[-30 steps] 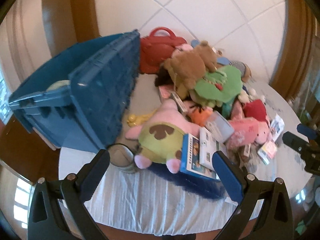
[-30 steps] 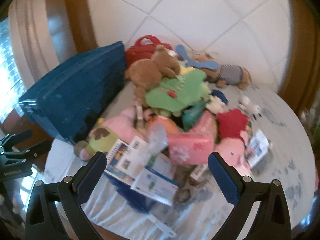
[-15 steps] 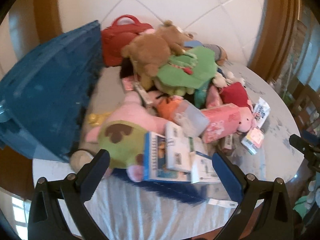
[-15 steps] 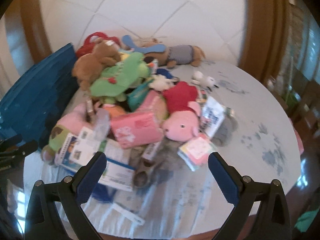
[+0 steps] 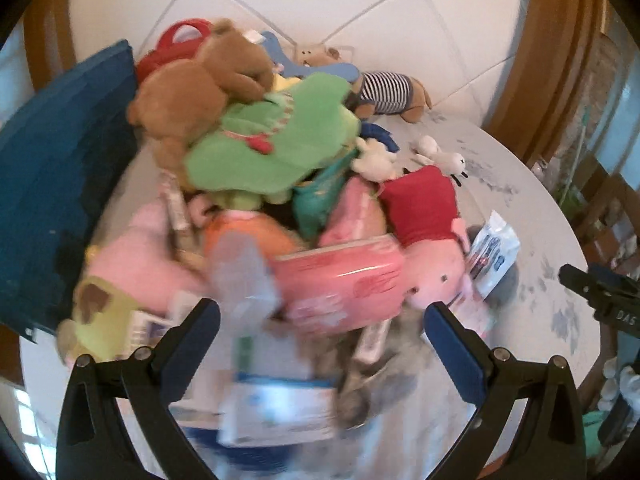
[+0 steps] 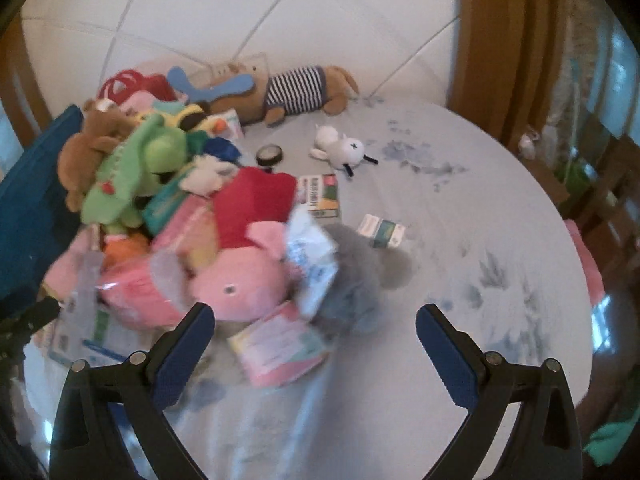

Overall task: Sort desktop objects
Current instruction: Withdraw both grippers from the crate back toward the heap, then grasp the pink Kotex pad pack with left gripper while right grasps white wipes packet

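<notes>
A heap of toys and packets covers the round table. In the left wrist view I see a brown teddy bear, a green plush, a pink pig plush and a pink packet. My left gripper is open and empty, just in front of the pink packet. In the right wrist view the pink pig, a grey plush and a pink card packet lie near my right gripper, which is open and empty above the cloth.
A blue plastic crate stands at the left of the heap. A striped plush dog, a small white plush and small boxes lie farther back. Wooden chairs stand at the right.
Both grippers have swung to the right along the table. The crate has slid to the left edge of both views. The left gripper is closer to the heap. Both stay open.
</notes>
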{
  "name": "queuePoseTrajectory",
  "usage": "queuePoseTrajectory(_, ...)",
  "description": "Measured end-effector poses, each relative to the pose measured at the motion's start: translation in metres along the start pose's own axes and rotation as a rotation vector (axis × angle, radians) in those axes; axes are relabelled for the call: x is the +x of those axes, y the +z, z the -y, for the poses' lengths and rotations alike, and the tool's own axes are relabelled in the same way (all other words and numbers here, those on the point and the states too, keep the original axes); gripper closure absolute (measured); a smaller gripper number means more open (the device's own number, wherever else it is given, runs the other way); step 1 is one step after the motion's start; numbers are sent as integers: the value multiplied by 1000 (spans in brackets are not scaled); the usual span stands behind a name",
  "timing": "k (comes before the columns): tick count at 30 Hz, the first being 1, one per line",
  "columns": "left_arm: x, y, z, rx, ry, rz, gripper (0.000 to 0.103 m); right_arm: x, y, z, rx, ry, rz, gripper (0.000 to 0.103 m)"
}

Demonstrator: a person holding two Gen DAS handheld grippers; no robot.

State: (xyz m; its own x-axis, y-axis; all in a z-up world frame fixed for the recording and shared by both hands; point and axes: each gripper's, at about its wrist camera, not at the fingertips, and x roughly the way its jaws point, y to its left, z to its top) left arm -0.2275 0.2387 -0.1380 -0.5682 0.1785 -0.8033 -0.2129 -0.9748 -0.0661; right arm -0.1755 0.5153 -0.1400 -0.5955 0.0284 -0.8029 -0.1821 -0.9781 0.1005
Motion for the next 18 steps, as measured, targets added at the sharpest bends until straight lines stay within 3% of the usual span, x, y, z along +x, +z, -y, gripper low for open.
queuePoseTrajectory(4,25,1,30,-37,33,-52,0,35,16,32,-34,61,-68,14)
queuePoseTrajectory(9,49,0,44,-73,73,-113,0,70,25,30,-116,136,-134,34)
queuePoseTrajectory(14,66,-4,56,-61,60,-141,0,96,31,20,-148,165,-149,35)
queuePoseTrajectory(18,80,-10,78,-38,29,-166,0,110,36,15,-167,157,-146,29)
